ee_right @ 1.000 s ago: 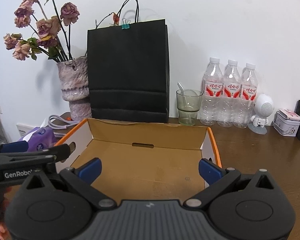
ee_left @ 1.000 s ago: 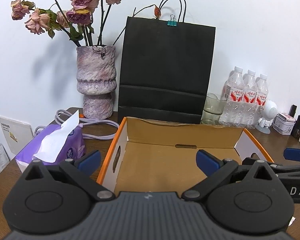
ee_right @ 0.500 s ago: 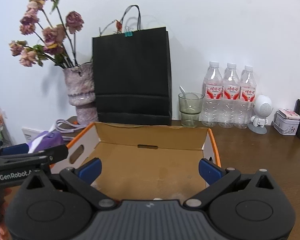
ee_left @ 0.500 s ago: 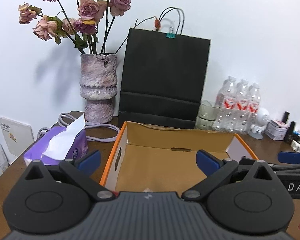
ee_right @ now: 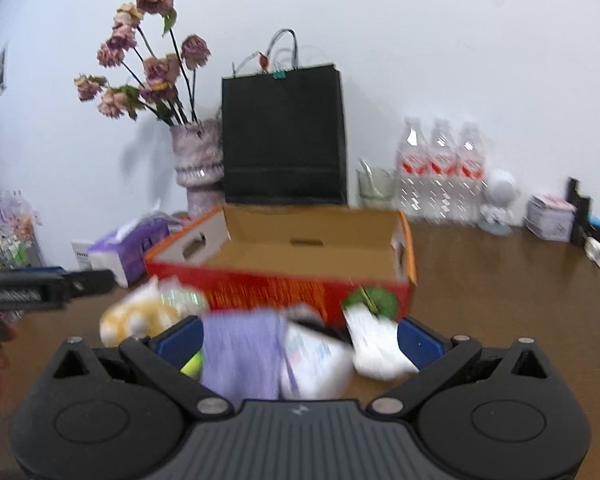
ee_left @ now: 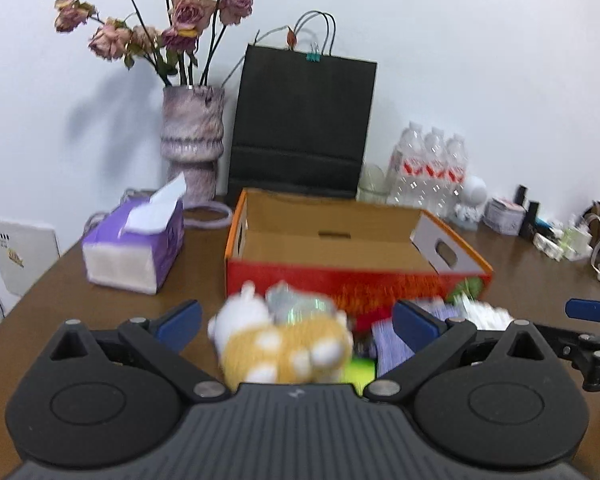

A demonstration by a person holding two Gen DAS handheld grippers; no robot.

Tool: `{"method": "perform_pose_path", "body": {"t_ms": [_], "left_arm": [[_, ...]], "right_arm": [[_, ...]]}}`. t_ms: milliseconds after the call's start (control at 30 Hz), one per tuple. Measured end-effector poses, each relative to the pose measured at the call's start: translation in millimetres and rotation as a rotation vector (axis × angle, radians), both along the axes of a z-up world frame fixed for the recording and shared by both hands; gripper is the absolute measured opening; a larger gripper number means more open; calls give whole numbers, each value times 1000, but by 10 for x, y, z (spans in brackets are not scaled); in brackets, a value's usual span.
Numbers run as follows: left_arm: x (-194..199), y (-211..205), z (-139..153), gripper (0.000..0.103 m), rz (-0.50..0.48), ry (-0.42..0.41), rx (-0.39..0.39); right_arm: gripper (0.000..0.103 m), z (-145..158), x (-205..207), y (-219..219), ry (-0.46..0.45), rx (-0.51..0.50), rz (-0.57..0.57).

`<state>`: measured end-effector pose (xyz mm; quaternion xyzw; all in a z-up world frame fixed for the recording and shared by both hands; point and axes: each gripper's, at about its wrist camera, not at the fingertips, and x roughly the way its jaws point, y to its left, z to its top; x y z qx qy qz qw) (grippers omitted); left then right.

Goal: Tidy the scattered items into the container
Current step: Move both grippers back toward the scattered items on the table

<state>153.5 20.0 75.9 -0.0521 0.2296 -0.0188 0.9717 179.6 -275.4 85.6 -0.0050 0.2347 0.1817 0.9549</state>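
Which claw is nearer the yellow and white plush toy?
Left. The left claw has the yellow and white plush toy between its open fingers; the right claw sits to the toy's right.

Bright even light, motion blur, fisheye-bent edges, dark corners

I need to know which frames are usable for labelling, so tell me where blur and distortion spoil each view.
Left wrist view: motion blur smears the yellow and white plush toy and the red-fronted cardboard box; the black paper bag is only slightly soft. Right wrist view: heavier blur on the purple cloth and the white packets. In both, fisheye bends the edges.
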Motion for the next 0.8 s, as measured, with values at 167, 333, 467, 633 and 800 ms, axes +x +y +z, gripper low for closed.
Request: {"method": "perform_pose_path", "body": {"t_ms": [167,333,467,633,800], "left_arm": [[-398,72,-135,103,-20,25,-12],[-732,40,-314,103,-62,48,-22],[-862,-66,-476,103,-104,103,-26],[-910,-182,-525,103,-132,109,-1],[-857,-249,-548,103,-147,129,7]], "right_arm": [[103,-283,-399,-164,42,-24,-38],[103,-486,-786,-173,55,-24,-21],[103,-615,-1003,-47,55,-63,7],[101,-699,-1069,129,57,-102,27],[100,-700,-1042,212,66,-103,28]]}}
